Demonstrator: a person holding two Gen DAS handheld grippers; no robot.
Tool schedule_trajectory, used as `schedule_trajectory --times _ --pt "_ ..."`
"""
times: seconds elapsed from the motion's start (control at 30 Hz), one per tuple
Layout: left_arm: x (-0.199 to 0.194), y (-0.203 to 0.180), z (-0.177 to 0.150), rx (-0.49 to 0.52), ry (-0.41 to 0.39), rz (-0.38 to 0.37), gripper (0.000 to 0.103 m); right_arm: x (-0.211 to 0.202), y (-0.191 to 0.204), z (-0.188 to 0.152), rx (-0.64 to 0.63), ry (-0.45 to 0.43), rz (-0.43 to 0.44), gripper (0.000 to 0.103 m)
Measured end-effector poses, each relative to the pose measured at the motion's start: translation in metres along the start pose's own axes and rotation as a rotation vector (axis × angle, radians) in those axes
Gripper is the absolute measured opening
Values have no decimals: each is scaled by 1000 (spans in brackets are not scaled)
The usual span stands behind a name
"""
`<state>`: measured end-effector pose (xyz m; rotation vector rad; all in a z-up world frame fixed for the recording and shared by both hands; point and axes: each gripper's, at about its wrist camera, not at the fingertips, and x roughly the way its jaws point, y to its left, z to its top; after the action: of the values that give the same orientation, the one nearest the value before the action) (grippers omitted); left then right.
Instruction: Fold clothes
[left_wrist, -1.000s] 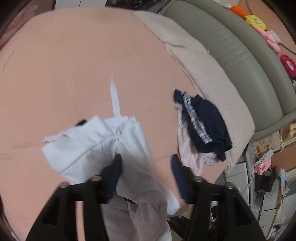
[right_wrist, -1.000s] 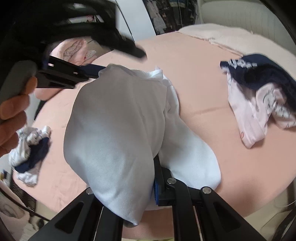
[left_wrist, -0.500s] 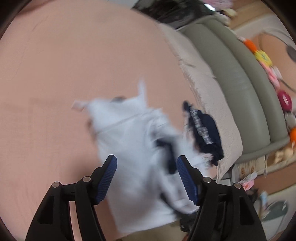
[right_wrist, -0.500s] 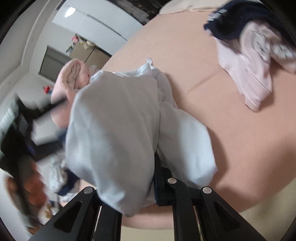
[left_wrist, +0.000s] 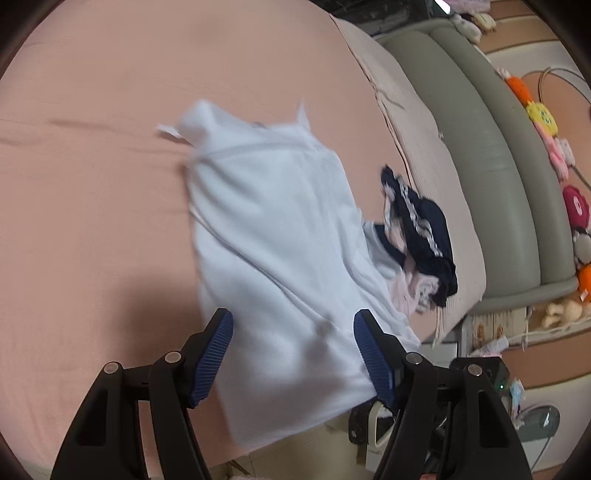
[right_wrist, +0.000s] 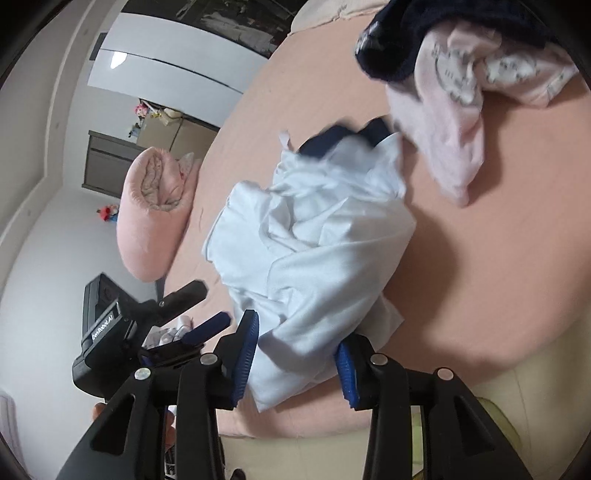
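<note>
- Left wrist view: our left gripper (left_wrist: 293, 349) hovers with jaws released, grasping nothing, over the white garment (left_wrist: 280, 236) lying spread on the pink bed (left_wrist: 92, 184). Its near hem hangs past the bed edge, so it could slide off.
- The garment's far side overlaps the pile of dark and pink clothes (left_wrist: 421, 236); a careless grab there could drag those along.
- Right wrist view: our right gripper (right_wrist: 297, 360) has just been opening its jaws; the white garment (right_wrist: 314, 251) lies between them, pads no longer pressing. It looks bunched here, so folding now could trap wrinkles.
</note>
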<state>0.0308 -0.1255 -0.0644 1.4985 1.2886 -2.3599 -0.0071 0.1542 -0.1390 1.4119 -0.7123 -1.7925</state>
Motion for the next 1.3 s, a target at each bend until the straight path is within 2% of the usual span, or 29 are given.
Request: schedule_trajectory --times 0.13,0.2,0.33,0.4,0.5,0.57,0.7,0.8,0.87,0.9,0.93,1.0,1.07,1.2,1.3 --pt "17 -6 -4 56 26 118 66 8 2 0 -2 13 38 39" --pt "20 -8 -8 88 22 138 66 10 8 0 -41 1 34 39" --pt "16 -1 -8 93 18 128 66 18 21 -1 -92 -6 13 38" --pt "10 6 -7 79 20 144 66 23 25 -2 -59 1 36 37" --pt "-5 18 -4 52 -3 226 66 32 22 -7 22 44 104 36" --pt "-16 20 -3 28 -24 200 66 41 19 -12 61 75 126 36" --pt "-29 17 -4 9 -50 122 66 56 8 -15 111 141 102 36" --pt "-31 9 -6 38 -80 174 66 54 1 -13 143 170 117 37" --pt "-33 -1 -7 82 -113 197 66 45 3 -9 109 183 79 39" --pt "-38 -2 -7 96 -126 181 66 38 5 -8 84 184 67 46" --pt "-39 -6 -8 110 -135 164 66 31 6 -6 59 184 55 58" --pt "-40 -16 -10 140 -151 129 66 14 9 -3 24 176 45 68" --pt "-36 -27 -11 168 -157 111 66 -5 6 4 40 138 41 68" --pt "-18 -50 -16 223 -140 127 66 -38 -23 20 121 45 57 71" --pt "-9 -60 -29 275 -134 140 66 -44 -34 31 164 6 28 72"
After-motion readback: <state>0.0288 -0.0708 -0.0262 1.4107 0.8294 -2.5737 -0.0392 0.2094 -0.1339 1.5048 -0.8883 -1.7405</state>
